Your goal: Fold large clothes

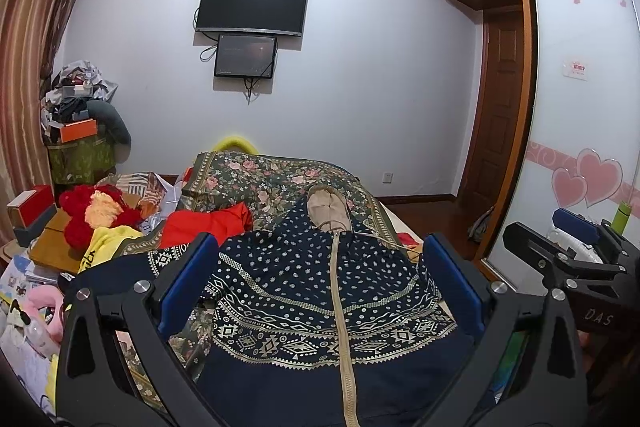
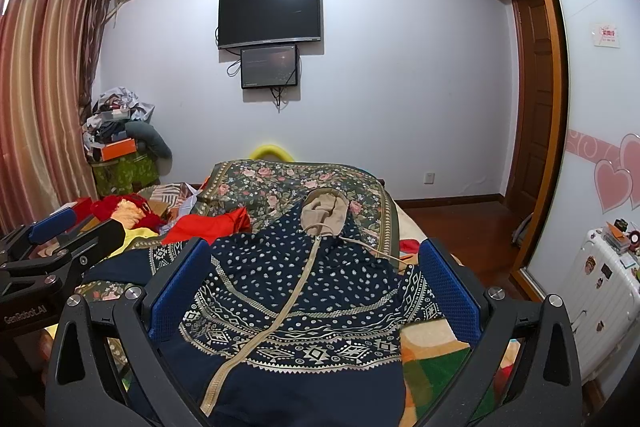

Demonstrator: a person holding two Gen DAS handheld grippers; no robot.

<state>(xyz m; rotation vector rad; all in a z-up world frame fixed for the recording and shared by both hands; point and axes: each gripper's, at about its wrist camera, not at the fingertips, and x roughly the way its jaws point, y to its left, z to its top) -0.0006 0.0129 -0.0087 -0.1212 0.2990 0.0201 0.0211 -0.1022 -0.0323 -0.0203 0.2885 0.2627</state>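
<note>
Hovering wide open and empty, left gripper (image 1: 320,283) and right gripper (image 2: 316,287) over a zipped navy patterned hoodie (image 1: 320,287) spread flat directly ahead on the bed (image 1: 256,183), folding apparently not begun, sleeve grasp likely next.

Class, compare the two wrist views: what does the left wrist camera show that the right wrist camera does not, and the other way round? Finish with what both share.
Only the left wrist view shows the green bottle by the wardrobe and the pink soft toy at the bed's left edge. Only the right wrist view shows the white suitcase with stickers. Both show the dark patterned hoodie lying zipped on the bed, the wall television, the red garment, and both tools open: the left tool and the right tool.
</note>
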